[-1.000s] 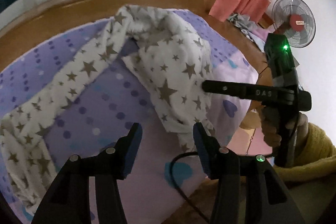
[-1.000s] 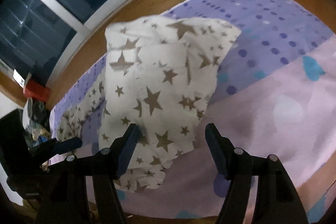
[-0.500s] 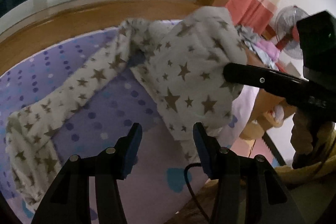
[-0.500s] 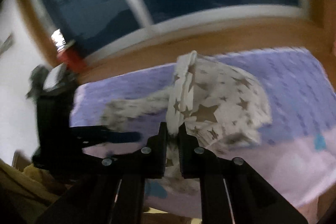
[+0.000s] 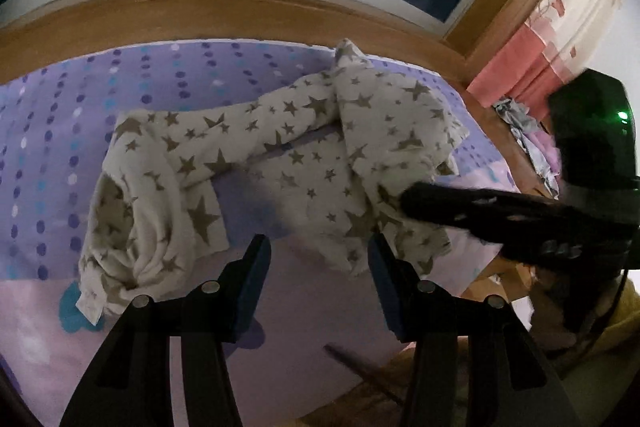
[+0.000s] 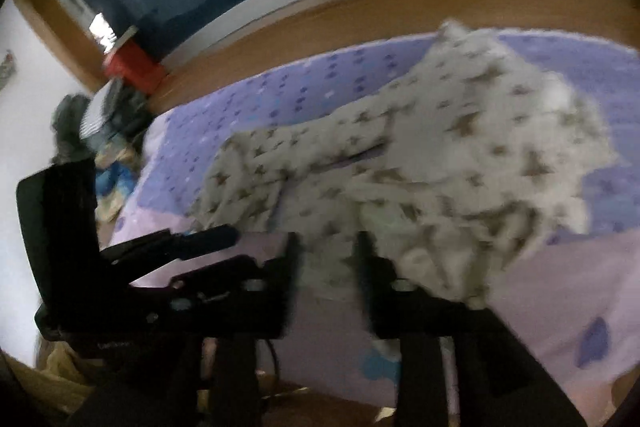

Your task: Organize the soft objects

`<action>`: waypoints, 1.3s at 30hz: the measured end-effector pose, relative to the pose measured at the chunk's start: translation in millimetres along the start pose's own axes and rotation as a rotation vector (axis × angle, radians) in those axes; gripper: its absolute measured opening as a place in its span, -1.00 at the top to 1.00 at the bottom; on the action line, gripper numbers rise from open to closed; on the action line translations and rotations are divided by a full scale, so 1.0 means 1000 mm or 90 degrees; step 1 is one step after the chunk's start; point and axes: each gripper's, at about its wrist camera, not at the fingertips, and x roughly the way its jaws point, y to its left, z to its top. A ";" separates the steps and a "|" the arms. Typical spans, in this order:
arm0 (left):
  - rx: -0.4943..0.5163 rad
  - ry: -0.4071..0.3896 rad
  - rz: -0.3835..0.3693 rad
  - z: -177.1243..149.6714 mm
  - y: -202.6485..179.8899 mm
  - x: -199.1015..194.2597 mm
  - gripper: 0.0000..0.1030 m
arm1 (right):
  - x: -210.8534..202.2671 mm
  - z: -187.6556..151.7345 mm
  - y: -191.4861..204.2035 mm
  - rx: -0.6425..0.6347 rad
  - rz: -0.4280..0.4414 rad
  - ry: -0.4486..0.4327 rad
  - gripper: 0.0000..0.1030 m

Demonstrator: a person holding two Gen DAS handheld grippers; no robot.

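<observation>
Star-print cloth: on the bed sheet, part doubled over, one end bunched; not yet a neat fold.
Left gripper: jaws apart, empty, poised over near hem.
Right gripper: blurred; apparently parted, cloth edge between, not clamped.

A white cloth printed with grey-brown stars lies crumpled and partly folded over itself on the purple dotted sheet, one end bunched.
</observation>
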 end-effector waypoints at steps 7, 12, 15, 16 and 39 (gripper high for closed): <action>0.020 0.031 0.005 0.007 0.000 0.026 0.01 | -0.039 -0.004 -0.028 0.054 -0.017 -0.073 -0.20; 0.057 0.064 0.052 0.004 -0.005 0.043 0.01 | -0.027 -0.008 -0.060 0.150 -0.009 -0.035 -0.21; 0.097 0.065 0.030 0.003 -0.018 0.044 0.01 | -0.021 -0.003 -0.071 0.194 0.007 -0.034 -0.21; 0.116 0.063 0.023 0.003 -0.024 0.045 0.01 | -0.019 0.000 -0.072 0.204 0.016 -0.037 -0.21; 0.012 -0.013 0.097 0.027 -0.023 0.057 0.93 | -0.082 0.043 -0.110 0.070 -0.148 -0.174 0.73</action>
